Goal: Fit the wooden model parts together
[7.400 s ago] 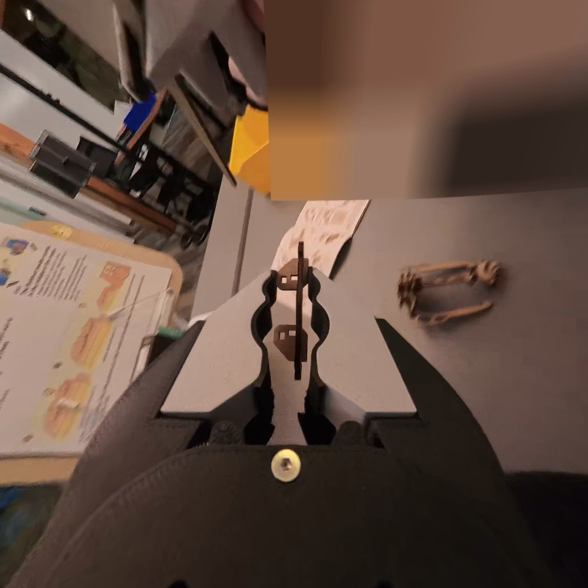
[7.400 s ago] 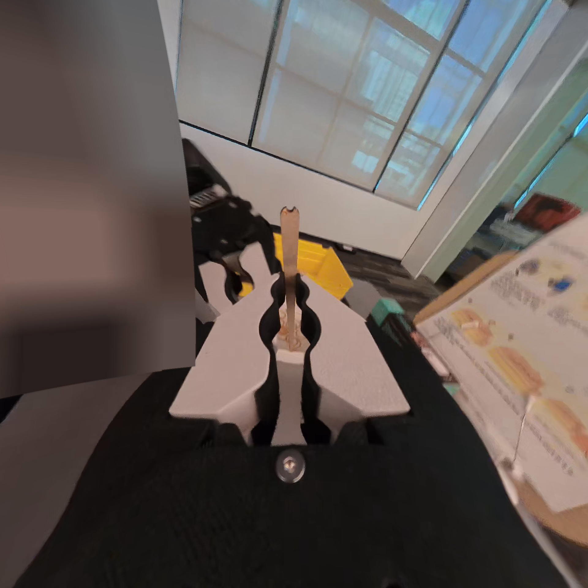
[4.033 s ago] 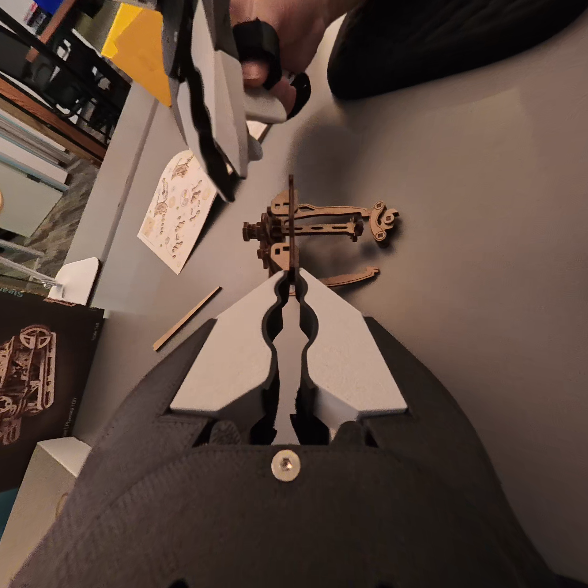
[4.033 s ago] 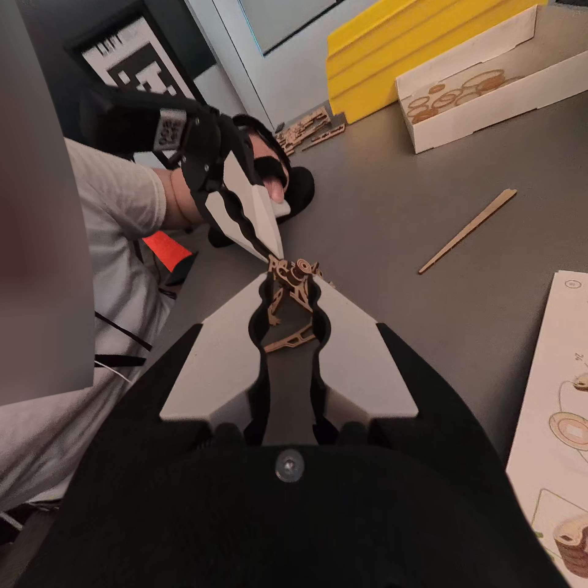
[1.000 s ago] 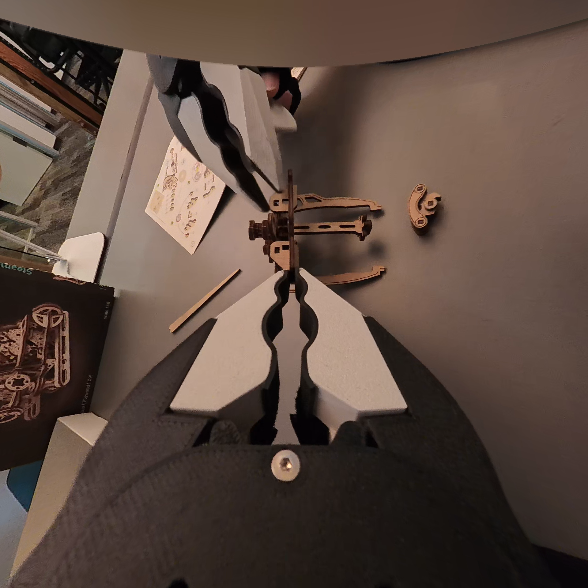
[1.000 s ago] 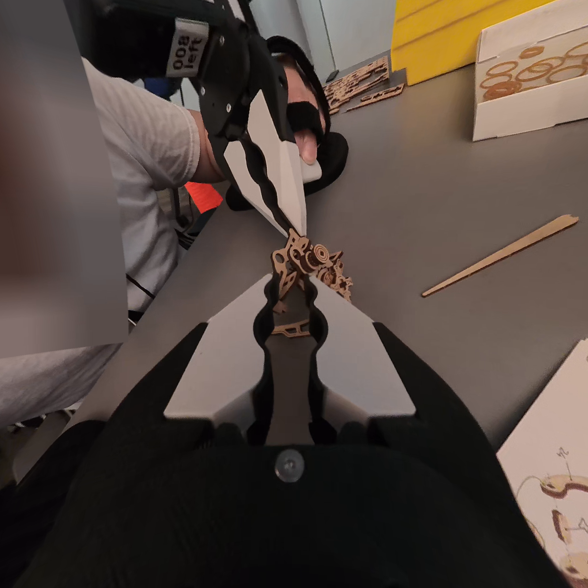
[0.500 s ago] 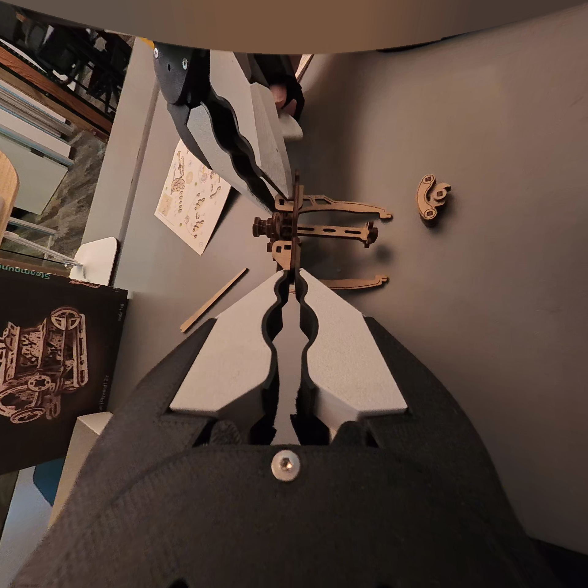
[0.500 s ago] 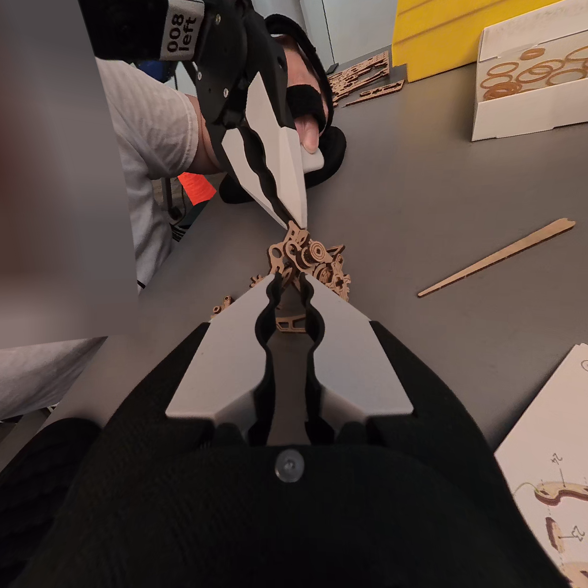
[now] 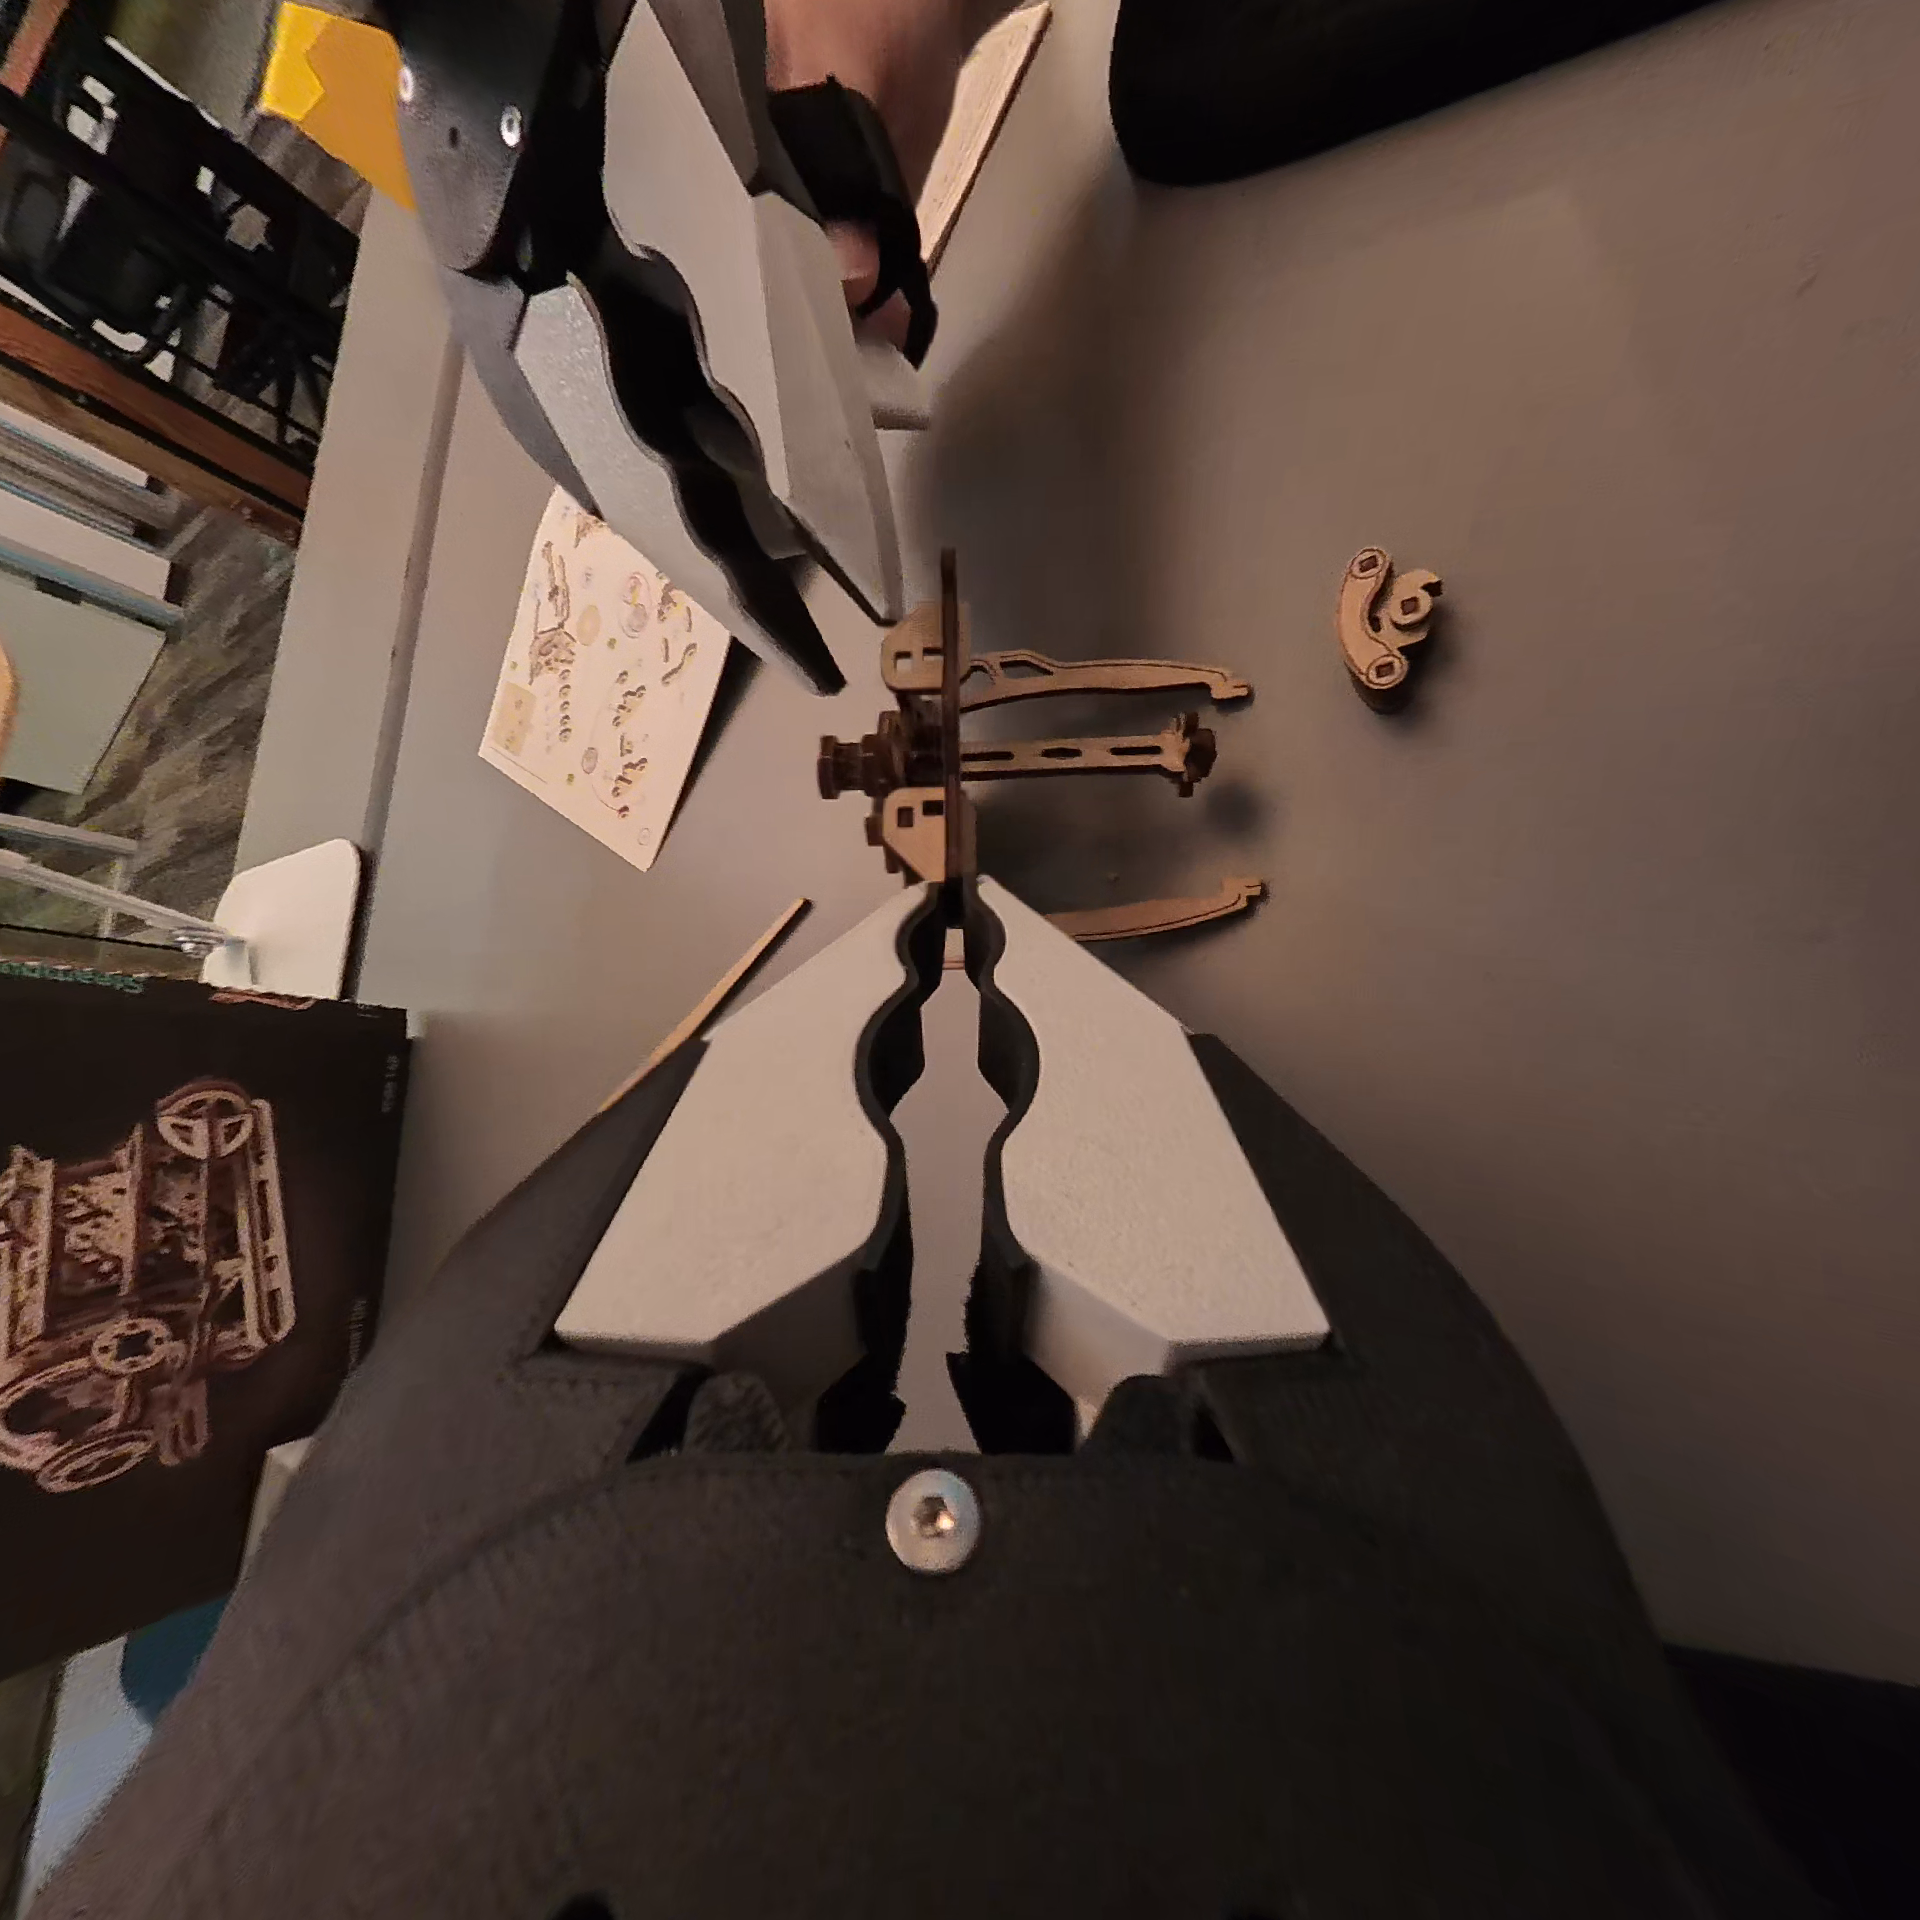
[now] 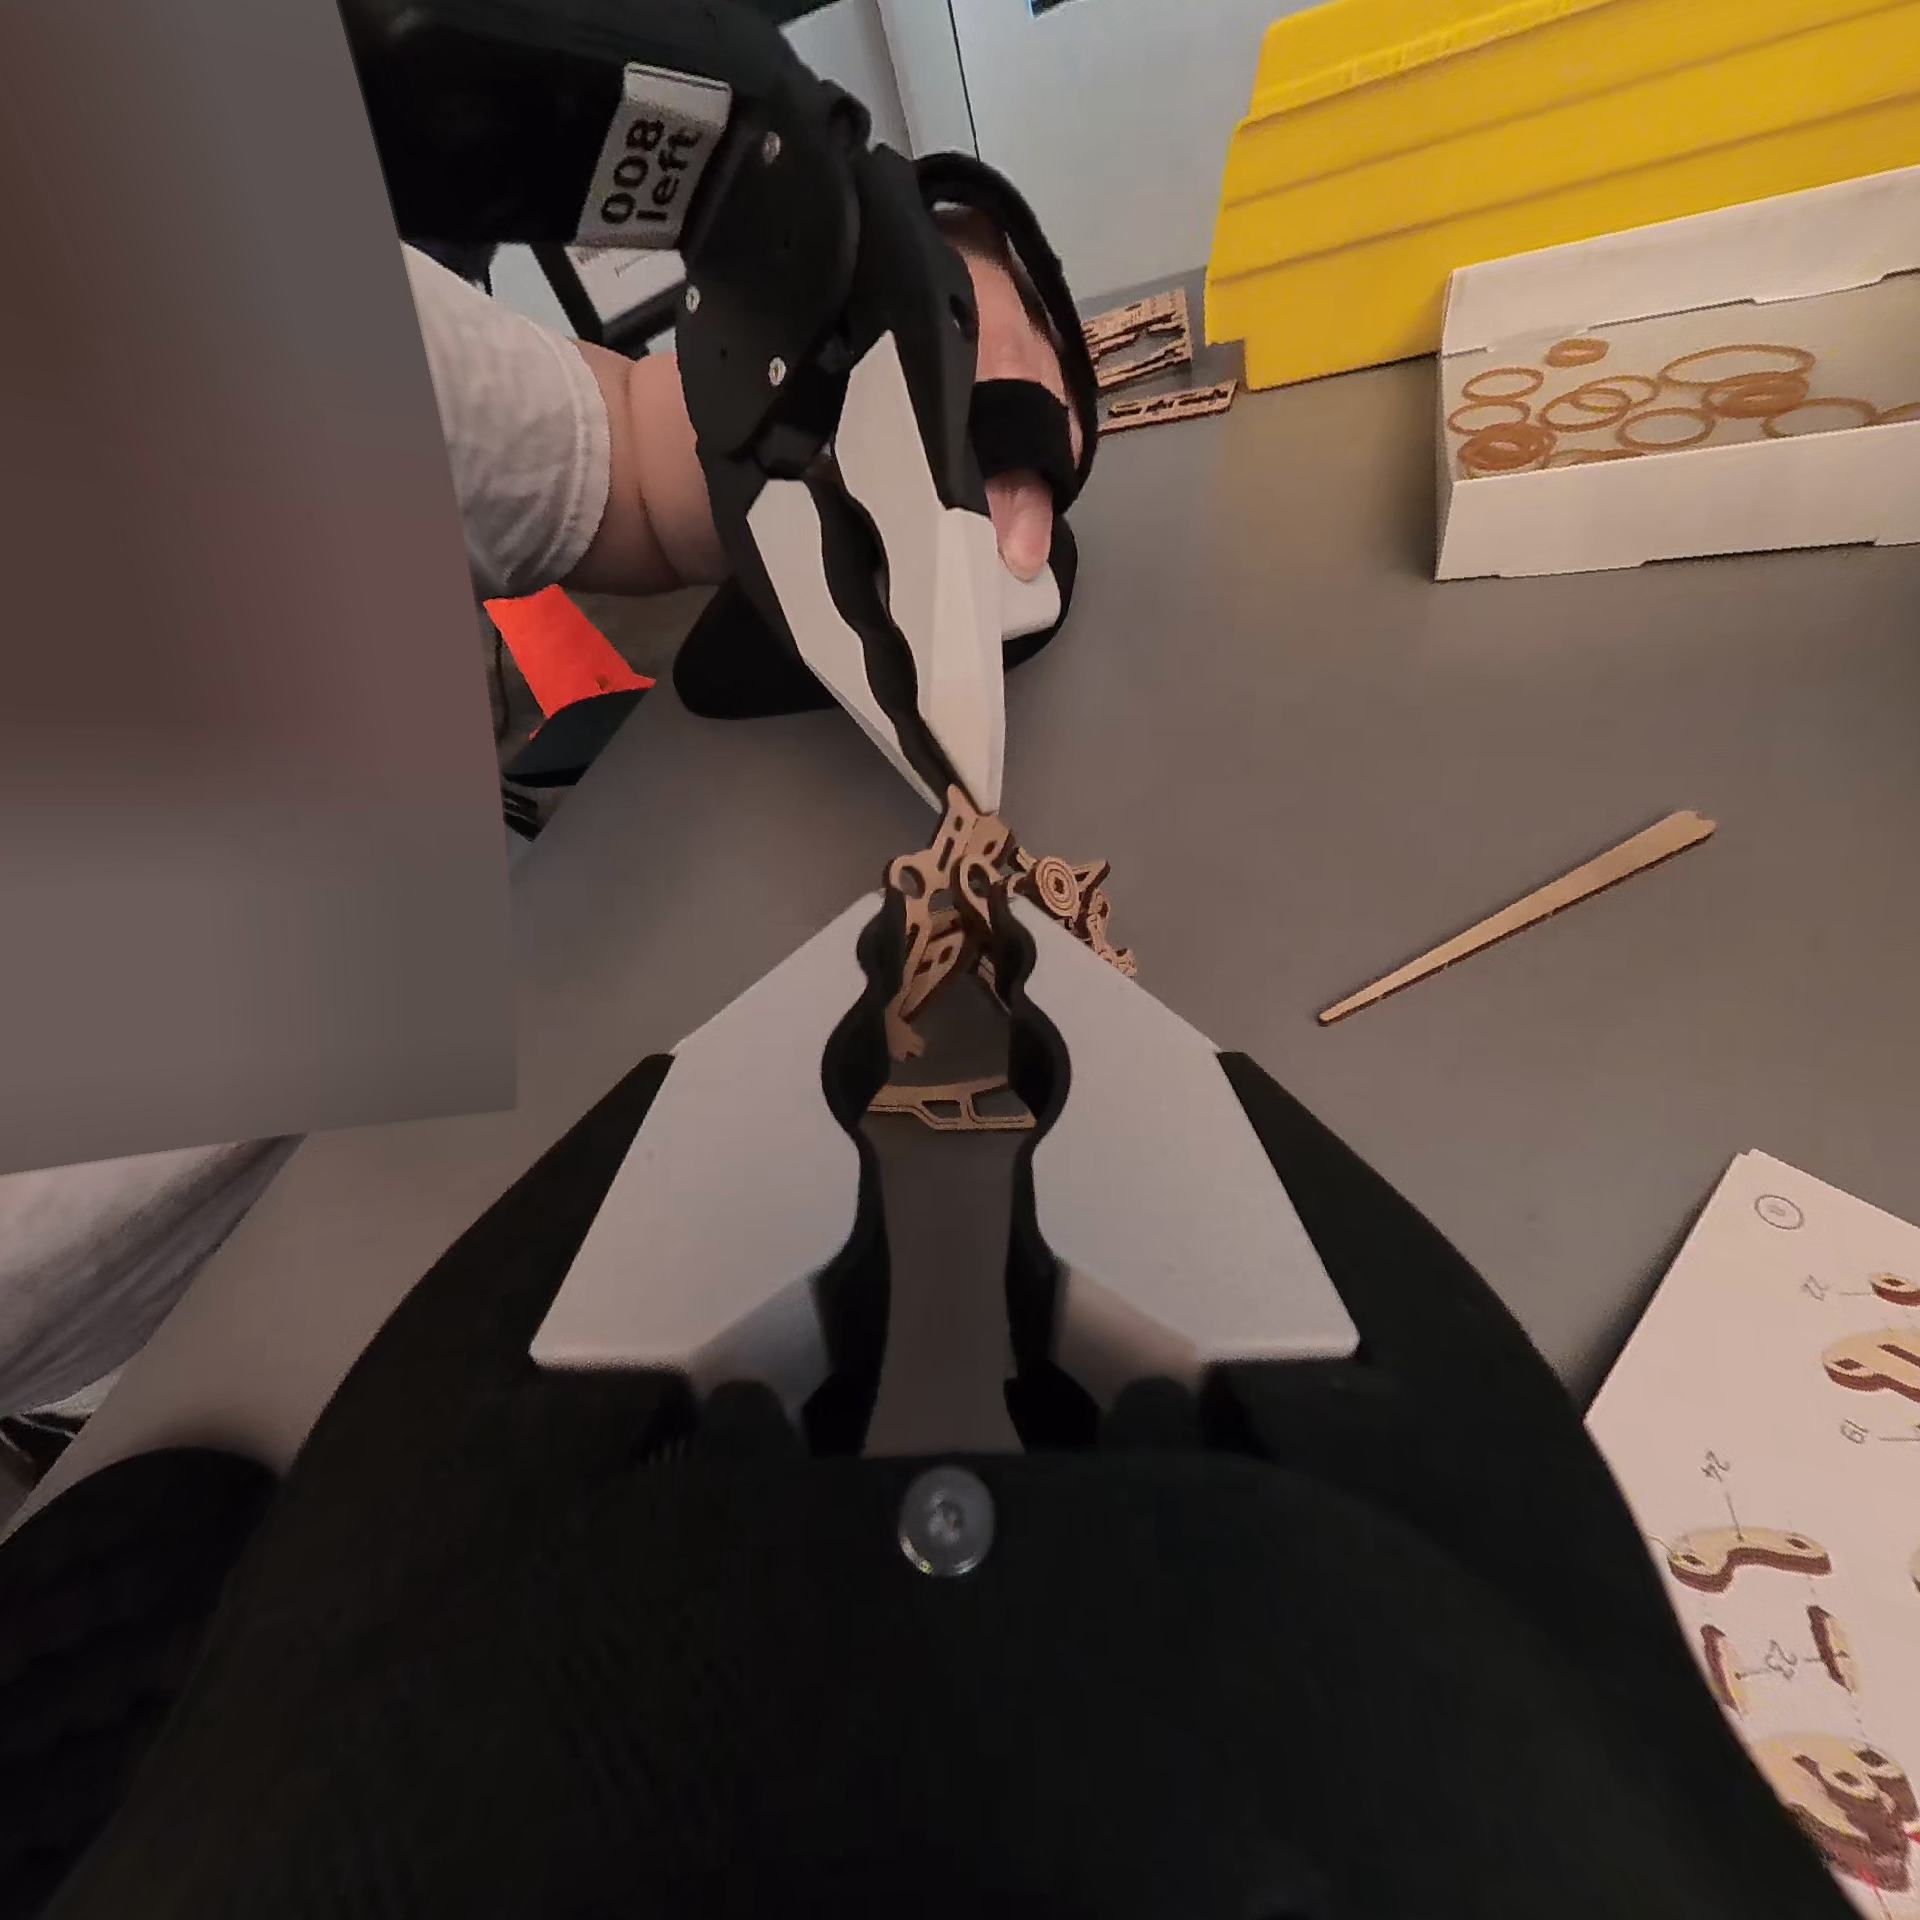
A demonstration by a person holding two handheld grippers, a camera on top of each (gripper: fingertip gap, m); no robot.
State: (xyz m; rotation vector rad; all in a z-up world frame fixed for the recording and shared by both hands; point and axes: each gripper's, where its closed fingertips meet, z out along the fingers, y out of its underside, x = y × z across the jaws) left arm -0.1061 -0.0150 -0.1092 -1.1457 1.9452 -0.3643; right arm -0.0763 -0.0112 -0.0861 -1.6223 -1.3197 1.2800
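Observation:
The wooden model assembly [image 9: 935,748] is a thin upright plate with a gear hub and slim arms that stick out to the right. My left gripper [image 9: 948,902] is shut on the plate's lower edge; it also shows in the right wrist view [image 10: 961,795]. My right gripper [image 10: 945,920] is open, and its tips sit on either side of one arm of the assembly [image 10: 940,904]. In the left wrist view the right gripper [image 9: 847,649] hangs just up and left of the plate. A loose curved piece [image 9: 1387,644] and a loose arm [image 9: 1164,914] lie on the grey table [image 9: 1558,1039].
A thin wooden stick [image 10: 1517,920] lies right of the assembly. An instruction sheet [image 9: 603,707] lies to the left and a dark model box [image 9: 156,1299] stands nearer. A white tray [image 10: 1662,520] of rings, a yellow bin [image 10: 1507,187] and wooden part sheets [image 10: 1153,353] sit at the back. Tip to tip, the grippers are about 5 centimetres apart. Between my left fingertips and the loose curved piece [image 9: 1387,644] there is roughly 9 centimetres.
Both grippers came down to the table and the right one let go of the stick. The curved piece came off the arms. In the last second the right gripper shifted slightly at the assembly.

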